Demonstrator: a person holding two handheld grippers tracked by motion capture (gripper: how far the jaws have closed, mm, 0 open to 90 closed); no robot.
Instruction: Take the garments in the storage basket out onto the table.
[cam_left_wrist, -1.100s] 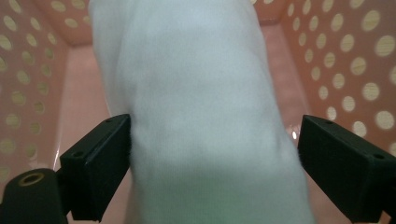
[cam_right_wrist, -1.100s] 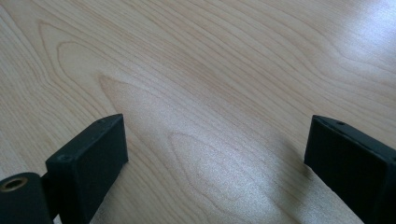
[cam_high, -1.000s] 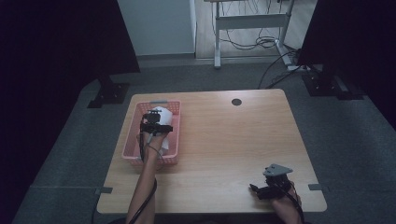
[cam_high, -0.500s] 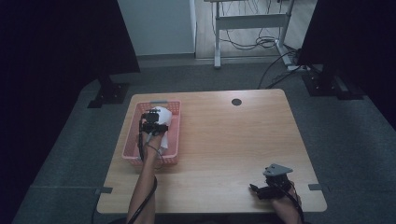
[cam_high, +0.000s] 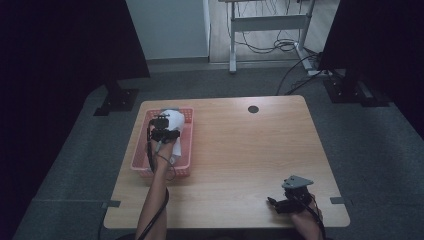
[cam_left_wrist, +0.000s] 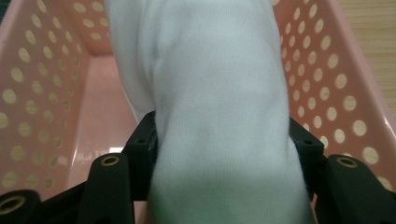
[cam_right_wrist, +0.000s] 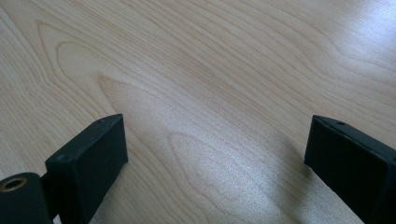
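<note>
A pink perforated basket (cam_high: 137, 156) stands at the table's left side. A white cloth (cam_high: 173, 115) lies in it, bulging up at the far end. My left gripper (cam_high: 162, 132) reaches into the basket from the near side and is shut on the cloth. In the left gripper view the white cloth (cam_left_wrist: 219, 107) is pinched between both black jaws of the left gripper (cam_left_wrist: 222, 154), with the basket's wall (cam_left_wrist: 42, 84) on either side. My right gripper (cam_high: 278, 204) rests low near the table's front right corner. Its jaws stand open over bare wood in the right gripper view (cam_right_wrist: 215, 140).
A small black round grommet (cam_high: 253, 109) sits in the wooden table (cam_high: 240, 150) near its far edge. Beyond the table are a white desk frame (cam_high: 270, 22) with cables and dark stands (cam_high: 117, 97) on grey carpet.
The left gripper has edged a little farther into the basket, toward the white cloth. The right gripper has stayed in place.
</note>
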